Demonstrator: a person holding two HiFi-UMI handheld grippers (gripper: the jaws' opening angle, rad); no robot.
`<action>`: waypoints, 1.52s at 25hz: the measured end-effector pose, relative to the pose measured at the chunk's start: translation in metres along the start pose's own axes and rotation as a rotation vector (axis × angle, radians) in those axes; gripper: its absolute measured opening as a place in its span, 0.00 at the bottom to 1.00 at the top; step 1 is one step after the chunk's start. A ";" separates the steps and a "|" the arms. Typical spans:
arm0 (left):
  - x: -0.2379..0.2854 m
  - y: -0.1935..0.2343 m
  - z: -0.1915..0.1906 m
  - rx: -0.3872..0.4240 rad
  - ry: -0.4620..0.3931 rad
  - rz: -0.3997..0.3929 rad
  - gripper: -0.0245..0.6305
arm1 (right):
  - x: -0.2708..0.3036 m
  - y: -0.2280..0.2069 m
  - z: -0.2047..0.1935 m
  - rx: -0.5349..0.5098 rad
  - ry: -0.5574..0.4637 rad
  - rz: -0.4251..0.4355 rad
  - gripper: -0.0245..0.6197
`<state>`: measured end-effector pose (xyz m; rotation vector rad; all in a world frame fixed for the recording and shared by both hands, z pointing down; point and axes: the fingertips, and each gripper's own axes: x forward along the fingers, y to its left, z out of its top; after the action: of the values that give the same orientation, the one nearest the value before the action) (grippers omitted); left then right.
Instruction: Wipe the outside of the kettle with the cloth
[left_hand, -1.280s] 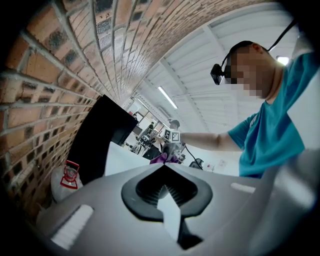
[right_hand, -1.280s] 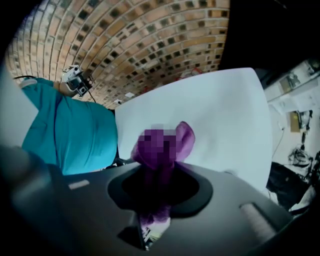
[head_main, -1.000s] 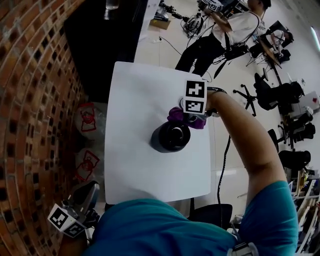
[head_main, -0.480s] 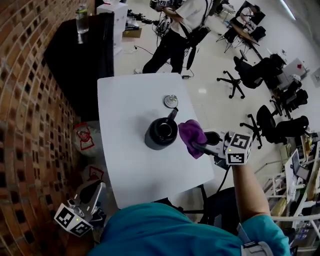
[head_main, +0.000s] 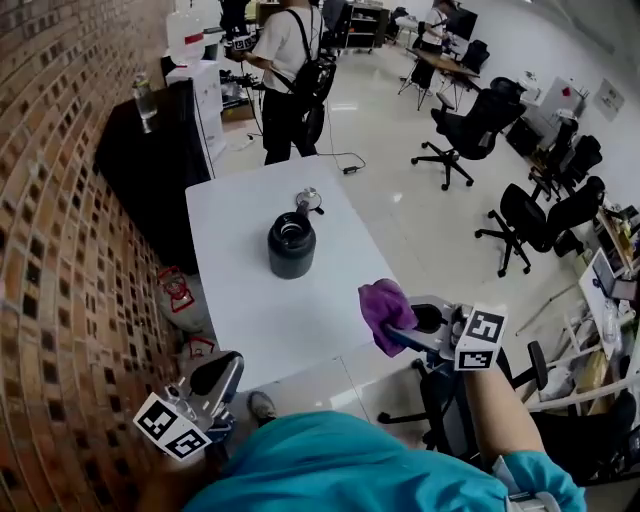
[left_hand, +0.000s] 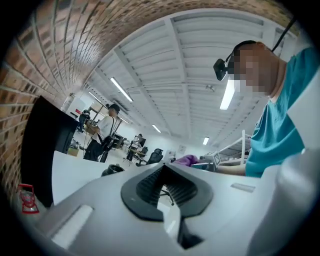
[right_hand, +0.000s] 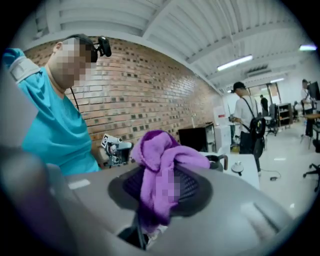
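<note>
The dark kettle (head_main: 291, 245) stands upright and lidless on the white table (head_main: 250, 310); its round lid (head_main: 308, 199) lies just beyond it. My right gripper (head_main: 397, 337) is shut on the purple cloth (head_main: 383, 310), held off the table's near right edge and well apart from the kettle. In the right gripper view the cloth (right_hand: 165, 152) bulges from the jaws of that gripper (right_hand: 161, 186), with the kettle (right_hand: 220, 161) behind. My left gripper (head_main: 212, 382) hangs low at the near left, beside the brick wall. In its own view that gripper (left_hand: 162, 169) is shut on nothing.
A brick wall (head_main: 60, 230) runs along the left, with a black cabinet (head_main: 150, 160) behind the table. A person with a backpack (head_main: 285, 70) stands beyond the table. Office chairs (head_main: 470, 130) stand on the floor to the right.
My right gripper has drawn back with the cloth from beside the kettle to past the table's near right edge. The head view has backed away. The left gripper stays low.
</note>
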<state>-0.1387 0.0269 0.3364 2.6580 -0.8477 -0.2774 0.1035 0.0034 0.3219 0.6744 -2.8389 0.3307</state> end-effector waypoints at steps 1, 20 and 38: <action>-0.002 -0.021 -0.013 0.003 0.002 0.008 0.04 | -0.019 0.012 -0.006 -0.010 -0.020 -0.001 0.19; -0.057 -0.332 -0.089 0.045 -0.012 0.204 0.04 | -0.224 0.204 -0.109 -0.009 -0.146 0.174 0.19; -0.160 -0.323 -0.092 0.080 -0.016 0.201 0.04 | -0.166 0.293 -0.119 -0.016 -0.122 0.079 0.18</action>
<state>-0.0720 0.3924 0.3145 2.6194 -1.1438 -0.2195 0.1301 0.3592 0.3451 0.6007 -2.9869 0.2880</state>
